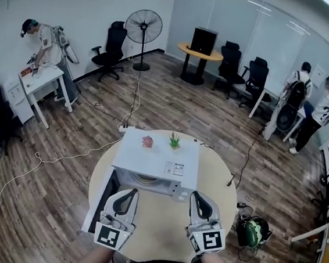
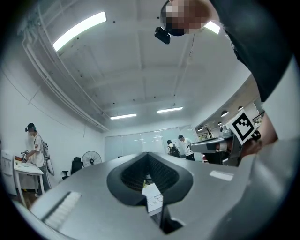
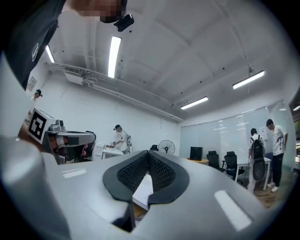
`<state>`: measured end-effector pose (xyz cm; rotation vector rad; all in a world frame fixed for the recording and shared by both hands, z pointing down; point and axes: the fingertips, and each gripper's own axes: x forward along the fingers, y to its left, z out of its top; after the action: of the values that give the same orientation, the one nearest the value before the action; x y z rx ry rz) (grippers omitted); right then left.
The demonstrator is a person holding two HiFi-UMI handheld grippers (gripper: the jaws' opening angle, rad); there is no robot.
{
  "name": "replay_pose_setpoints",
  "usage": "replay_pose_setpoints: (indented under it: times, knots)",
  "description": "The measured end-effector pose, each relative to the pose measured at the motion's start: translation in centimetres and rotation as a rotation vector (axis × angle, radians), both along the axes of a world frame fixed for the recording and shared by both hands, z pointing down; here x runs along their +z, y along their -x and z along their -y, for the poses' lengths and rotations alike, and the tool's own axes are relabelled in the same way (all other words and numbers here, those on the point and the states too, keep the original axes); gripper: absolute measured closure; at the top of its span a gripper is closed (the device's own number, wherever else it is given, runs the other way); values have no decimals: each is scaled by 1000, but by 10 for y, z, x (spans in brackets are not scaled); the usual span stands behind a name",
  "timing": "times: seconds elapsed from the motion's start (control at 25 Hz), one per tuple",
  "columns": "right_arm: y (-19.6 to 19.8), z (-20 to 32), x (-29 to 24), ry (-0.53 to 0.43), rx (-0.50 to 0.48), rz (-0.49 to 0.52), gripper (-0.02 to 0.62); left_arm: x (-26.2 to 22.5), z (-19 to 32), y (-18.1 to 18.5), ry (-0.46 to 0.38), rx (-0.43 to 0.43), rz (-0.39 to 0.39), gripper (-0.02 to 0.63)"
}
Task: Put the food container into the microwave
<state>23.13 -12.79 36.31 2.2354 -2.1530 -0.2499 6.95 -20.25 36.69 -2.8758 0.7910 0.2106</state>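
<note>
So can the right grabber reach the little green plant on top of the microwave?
Probably yes. The plant stands in the open on the microwave, and the right gripper sits just in front with nothing between them. Its jaws are shut, so they must open first.

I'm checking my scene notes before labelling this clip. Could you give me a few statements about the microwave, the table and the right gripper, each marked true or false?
1. The microwave's door stands open. True.
2. A small green plant sits on top of the microwave. True.
3. The right gripper is wide open. False: its jaws are shut, with nothing between them.
4. The microwave stands on a square table. False: the table is round.
</note>
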Motion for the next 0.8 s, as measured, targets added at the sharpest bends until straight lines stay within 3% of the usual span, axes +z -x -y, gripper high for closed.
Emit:
replay_pose_setpoints:
  times: [0.8]
  knots:
    - [-12, 1, 12, -8, 24, 67, 586, 1, 11, 18, 1, -65, 20, 607]
